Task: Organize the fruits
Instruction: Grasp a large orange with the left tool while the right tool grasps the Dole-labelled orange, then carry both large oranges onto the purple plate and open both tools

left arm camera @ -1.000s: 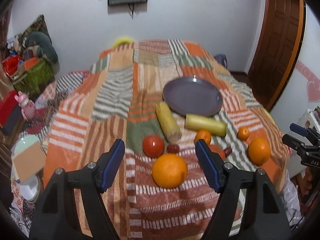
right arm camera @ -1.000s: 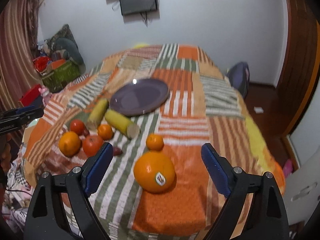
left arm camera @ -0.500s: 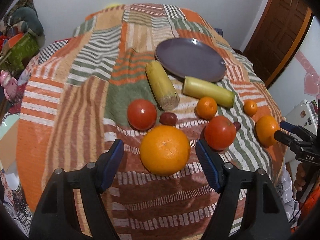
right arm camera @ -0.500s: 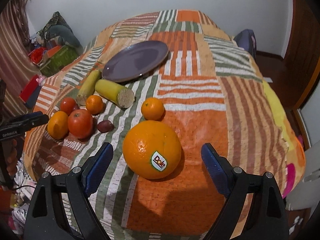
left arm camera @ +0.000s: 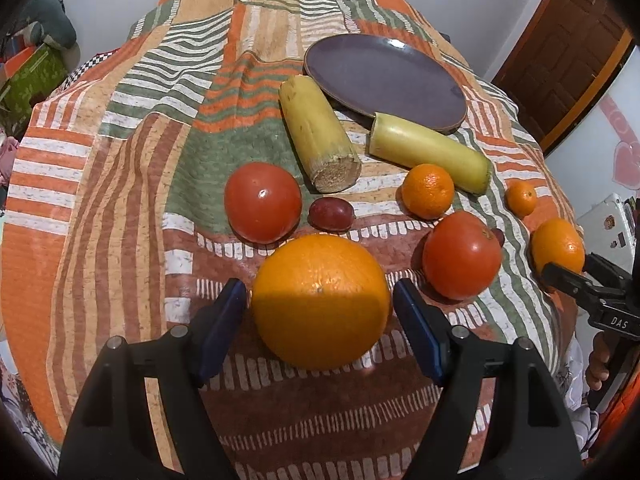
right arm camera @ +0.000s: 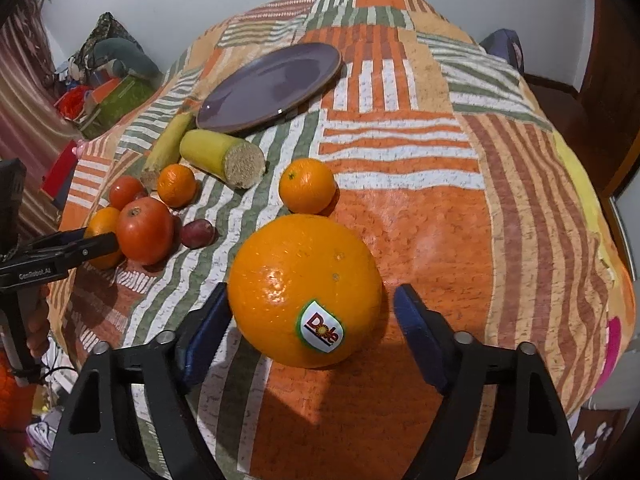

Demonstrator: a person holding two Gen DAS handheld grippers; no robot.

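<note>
Nearest to us in the left wrist view, the left gripper (left arm camera: 320,312) straddles a large orange (left arm camera: 320,300) lying on the patchwork bedspread (left arm camera: 120,200); its blue pads sit just beside the fruit on both sides with slim gaps showing, so we read it as open around the orange, not clamped. In the right wrist view the right gripper (right arm camera: 310,308) straddles a second large orange with a Dole sticker (right arm camera: 304,288); its jaws have just been closing, the left pad is at the skin and the right pad stands clear, so it too is open with the fruit between.

Just beyond the first orange lie 2 tomatoes (left arm camera: 262,202), a dark red grape (left arm camera: 331,214) between them and a small mandarin (left arm camera: 428,190). Farther right sits another small mandarin (left arm camera: 521,198). Behind these lie 2 yellow cut stalks (left arm camera: 316,136), angled toward each other. Farthest, the empty purple plate (left arm camera: 384,76) rests on the bed, touching the right stalk.
</note>
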